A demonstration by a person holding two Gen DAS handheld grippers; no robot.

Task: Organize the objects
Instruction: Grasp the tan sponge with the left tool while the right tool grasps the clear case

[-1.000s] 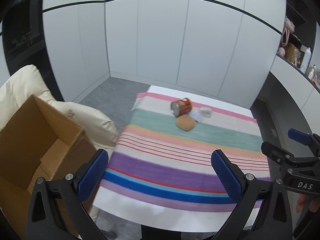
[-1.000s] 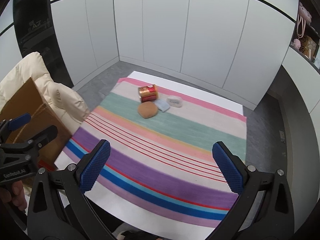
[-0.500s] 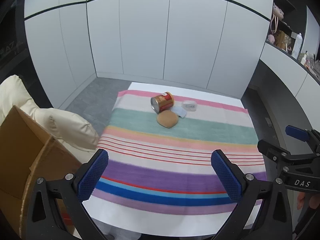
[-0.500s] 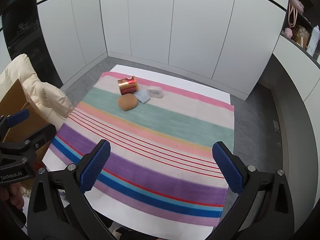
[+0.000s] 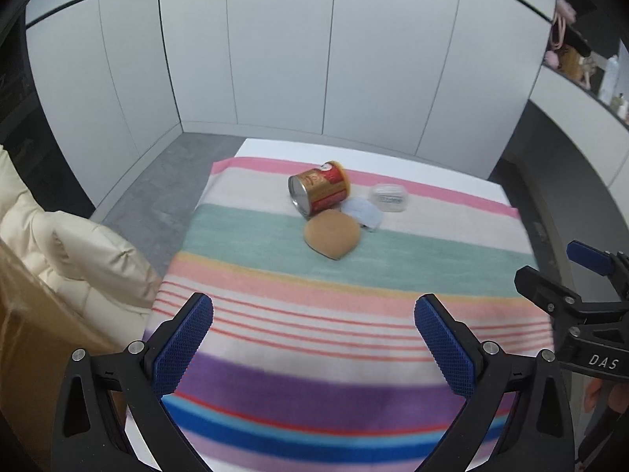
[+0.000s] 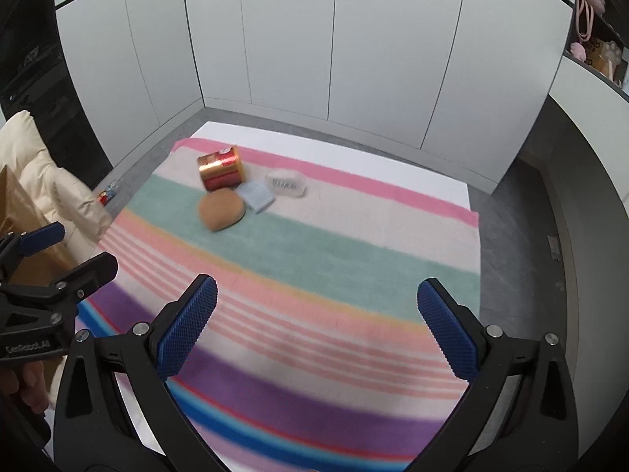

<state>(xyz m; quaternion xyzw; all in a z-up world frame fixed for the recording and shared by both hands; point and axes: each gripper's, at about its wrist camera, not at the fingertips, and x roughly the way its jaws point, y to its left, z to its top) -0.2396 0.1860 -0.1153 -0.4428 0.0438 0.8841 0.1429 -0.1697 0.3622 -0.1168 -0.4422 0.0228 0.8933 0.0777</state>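
Note:
A red and gold can (image 5: 319,187) (image 6: 221,167) lies on its side at the far end of a striped cloth (image 5: 354,314) (image 6: 314,283) on the table. A tan bun-shaped object (image 5: 332,235) (image 6: 221,210), a light blue pad (image 5: 363,212) (image 6: 256,195) and a small clear plastic box (image 5: 388,198) (image 6: 286,183) lie close beside it. My left gripper (image 5: 314,338) is open and empty above the cloth's near part. My right gripper (image 6: 317,322) is open and empty too, also well short of the objects.
A cardboard box (image 5: 35,338) (image 6: 23,220) and a cream padded jacket (image 5: 78,251) (image 6: 43,173) stand left of the table. A curved counter (image 5: 582,118) with shelves of small items runs on the right. White cabinet doors stand behind the table. Something small and red lies on the floor (image 6: 105,196).
Both grippers have moved forward toward the group of objects, which look larger now. The left view has swung right, away from the cardboard box. Both stay open.

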